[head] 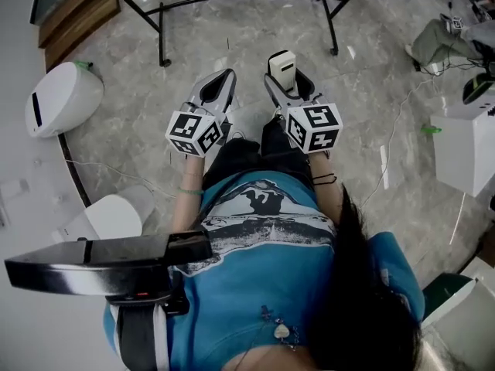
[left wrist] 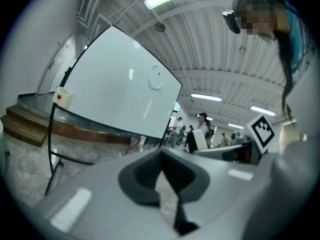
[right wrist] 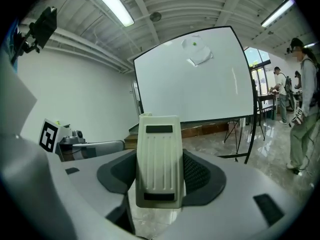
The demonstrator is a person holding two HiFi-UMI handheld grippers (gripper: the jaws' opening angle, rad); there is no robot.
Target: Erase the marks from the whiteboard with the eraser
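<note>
The whiteboard point(right wrist: 195, 79), one only, is seen ahead of and above both tongs, with its marks point(right wrist: 199, 54) gathered in one faint patch near the top edge. The single eraser point(right wrist: 159, 159) is pinched in the right tongs point(head: 292, 91), its long axis pointed boardward. The left tongs point(left wrist: 162, 171) are pressed together on nothing.

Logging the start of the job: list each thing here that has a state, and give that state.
left tool: shut, nothing between its jaws.
right tool: shut on the eraser.
eraser: gripped upright, clear of the board.
whiteboard: standing on its frame, untouched.
marks: faint, near the board's top, not yet erased.
ceiling light: on.
</note>
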